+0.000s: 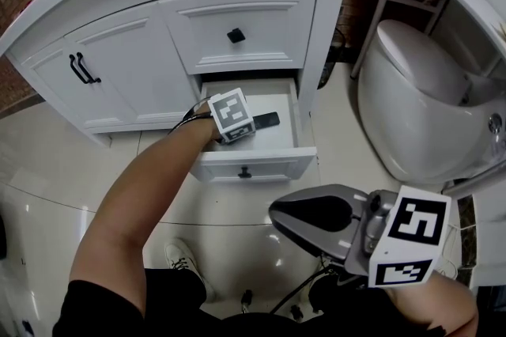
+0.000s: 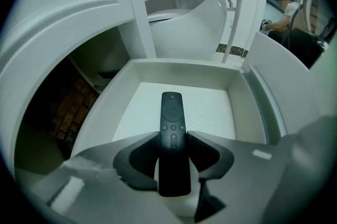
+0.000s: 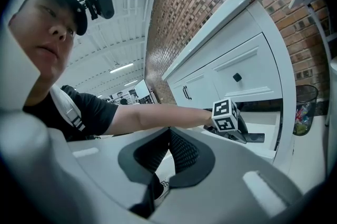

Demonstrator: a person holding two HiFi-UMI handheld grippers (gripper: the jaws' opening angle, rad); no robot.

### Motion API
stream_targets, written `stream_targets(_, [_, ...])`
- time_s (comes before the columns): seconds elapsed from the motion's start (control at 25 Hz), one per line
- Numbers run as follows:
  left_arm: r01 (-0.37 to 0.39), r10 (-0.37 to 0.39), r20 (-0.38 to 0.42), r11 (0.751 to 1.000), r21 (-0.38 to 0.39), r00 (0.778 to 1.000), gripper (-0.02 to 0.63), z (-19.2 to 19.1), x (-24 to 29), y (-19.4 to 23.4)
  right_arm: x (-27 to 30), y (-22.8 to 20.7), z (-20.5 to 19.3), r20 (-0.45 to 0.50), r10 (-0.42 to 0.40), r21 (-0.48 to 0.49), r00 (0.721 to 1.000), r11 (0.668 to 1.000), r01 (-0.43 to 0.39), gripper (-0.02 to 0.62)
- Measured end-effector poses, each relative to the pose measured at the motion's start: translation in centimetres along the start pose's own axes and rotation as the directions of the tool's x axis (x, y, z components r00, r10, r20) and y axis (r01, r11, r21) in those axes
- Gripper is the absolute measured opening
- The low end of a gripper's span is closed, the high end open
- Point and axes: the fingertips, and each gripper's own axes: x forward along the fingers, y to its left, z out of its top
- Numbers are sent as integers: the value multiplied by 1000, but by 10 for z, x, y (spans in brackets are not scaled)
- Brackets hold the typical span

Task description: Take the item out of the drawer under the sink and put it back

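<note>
The lower drawer [image 1: 254,162] of the white sink cabinet stands pulled out. My left gripper [image 1: 258,124] reaches into it and is shut on a slim black remote control [image 1: 269,120]. In the left gripper view the remote [image 2: 172,112] lies lengthwise between the jaws, its button end pointing toward the drawer's far wall [image 2: 184,71], just above the white drawer floor. My left gripper [image 2: 173,135] presses its pads on the remote's two long sides. My right gripper [image 1: 277,211] hangs low in front of the cabinet, away from the drawer, shut with nothing in it [image 3: 169,132].
Above the open drawer is a closed drawer with a black knob [image 1: 236,35]. Cabinet doors with black handles [image 1: 82,68] are to the left. A white toilet [image 1: 419,106] stands close on the right. A waste bin [image 3: 305,108] sits beside the cabinet. My shoe [image 1: 183,257] is on the glossy tile floor.
</note>
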Motion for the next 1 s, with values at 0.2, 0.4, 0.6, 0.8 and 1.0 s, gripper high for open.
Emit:
stream_targets(0.2, [-9, 9, 42, 1000, 0, 999, 173, 8, -6, 1, -1, 1, 4, 14, -7, -4, 1000, 1000, 7, 8])
stream_targets(0.4, [-21, 21, 54, 1000, -1, 998, 168, 10, -19, 1, -1, 2, 5, 21, -10, -13, 1000, 1000, 10, 8])
stream_targets(0.6, [-85, 85, 61, 996, -2, 994, 108, 10, -43, 8, -1, -1, 5, 19, -30, -18, 999, 999, 31, 8])
stream_targets(0.8, [-108, 109, 72, 994, -16, 991, 22, 9, -68, 4, -1, -4, 5, 22, -55, -22, 998, 998, 56, 8])
stream_targets(1.0, [-144, 142, 113, 990, 9, 983, 6, 18, -89, -1, -2, -6, 6, 29, -79, -36, 996, 996, 80, 8])
